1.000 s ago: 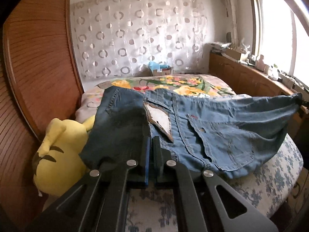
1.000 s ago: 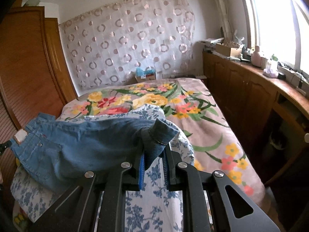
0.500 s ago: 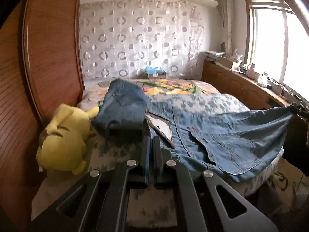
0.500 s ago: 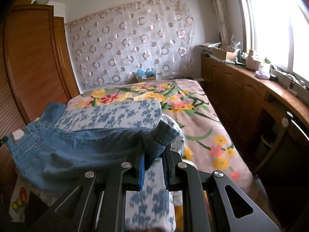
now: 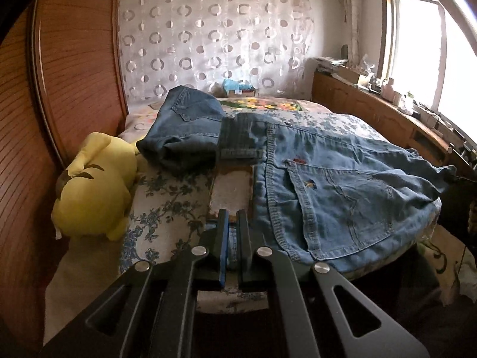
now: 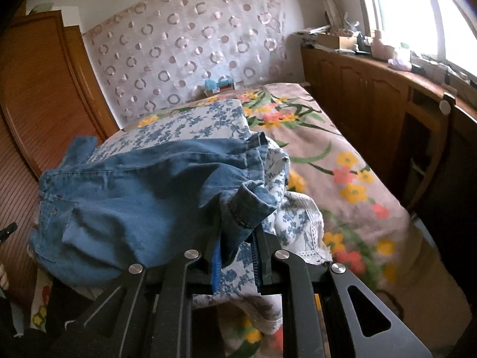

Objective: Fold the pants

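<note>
- The jeans (image 5: 328,185) are lower than they were a second ago. Then they hung in the air between the two tongs. Now most of the blue cloth lies spread on the flowery pillow (image 5: 167,208) at the near end of the bed (image 6: 342,161).
- So the pants look laid out flat, ready for a fold. I think the fold itself is not done yet.
- The left tongs (image 5: 232,223) are pressed together. They sit right at the waist edge by the white patch (image 5: 231,189). A thin bit of cloth seems to be pinched in them, but I cannot be sure.
- The right tongs (image 6: 237,247) have just been opening a little. The leg cuff (image 6: 247,205) hangs between the two sides. The gap looks loose, so I think the cloth is being let go.
- The left view shows things the right view cannot: the back pocket (image 5: 337,208), one pant leg (image 5: 184,131) folded back in a dark lump at the far side, and a yellow soft toy (image 5: 92,188) beside the pillow.
- The right view shows the cuff end up close, and the flower bedspread running on past the pillow. It also shows a tiny bit of the left tongs at the far left edge.
</note>
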